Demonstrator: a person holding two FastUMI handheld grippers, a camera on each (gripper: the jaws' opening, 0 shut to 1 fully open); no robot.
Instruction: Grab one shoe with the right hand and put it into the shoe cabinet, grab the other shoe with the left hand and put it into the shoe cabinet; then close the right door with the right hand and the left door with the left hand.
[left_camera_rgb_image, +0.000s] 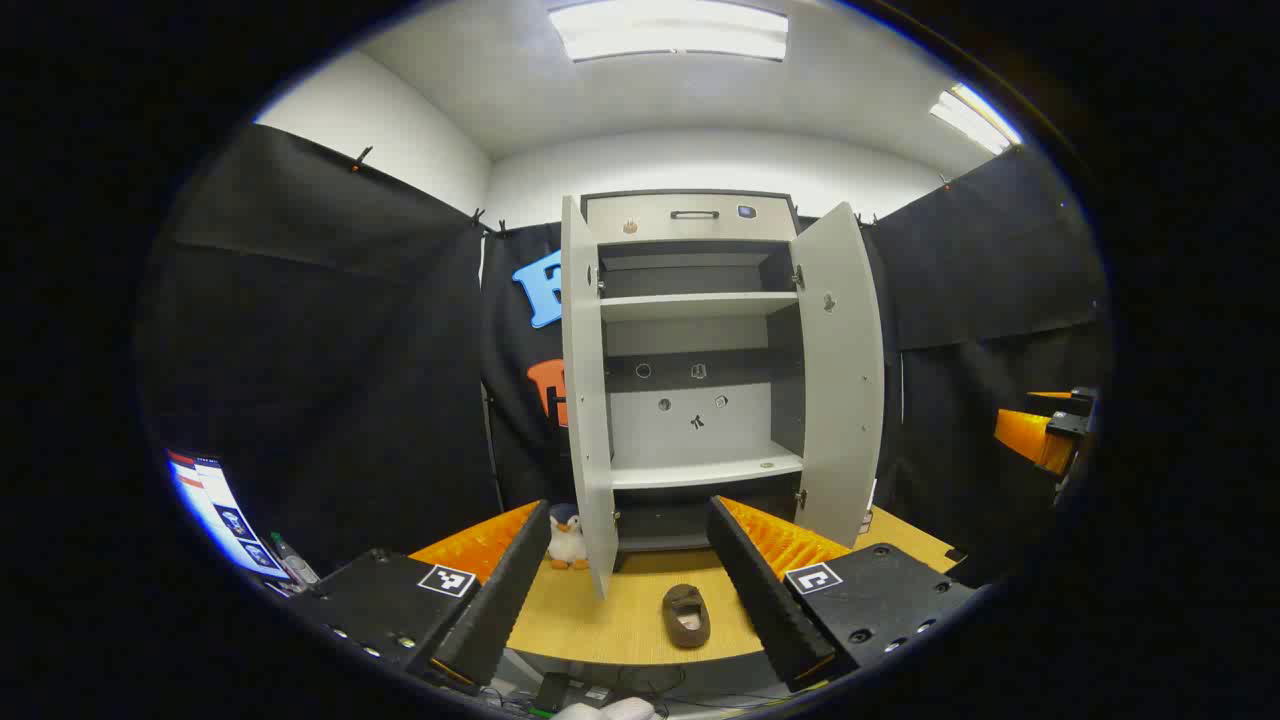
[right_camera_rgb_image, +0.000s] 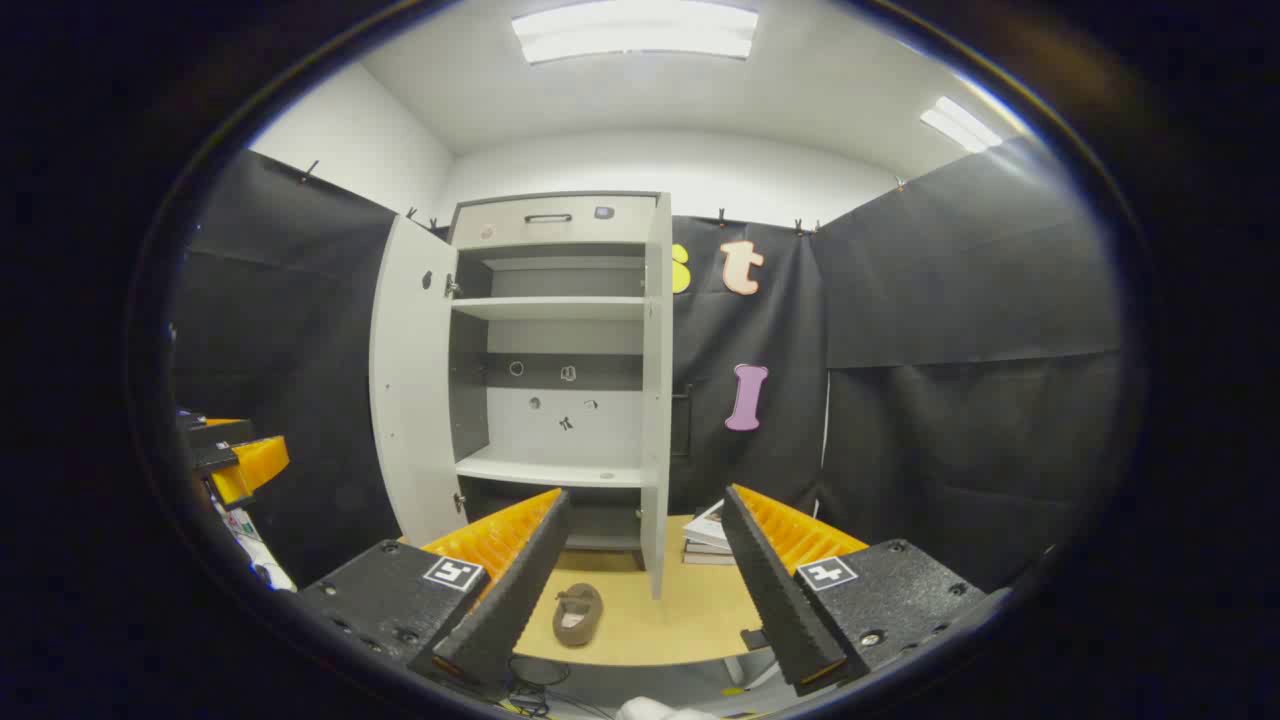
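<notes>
Brown and soft-looking, the one shoe (left_camera_rgb_image: 686, 614) in sight lies on the wooden table (left_camera_rgb_image: 600, 625) directly in front of the shoe cabinet (left_camera_rgb_image: 700, 380), below its open doors and not yet gripped. Your left gripper (left_camera_rgb_image: 630, 590) and right gripper (right_camera_rgb_image: 645, 585) are both spread wide and hold nothing, well short of the shoe. Expect the soft upper to deform and slip if you pinch it near the toe. The left door (left_camera_rgb_image: 585, 400) and right door (left_camera_rgb_image: 842, 370) project outward from the cabinet; an off-centre approach could strike a door edge.
</notes>
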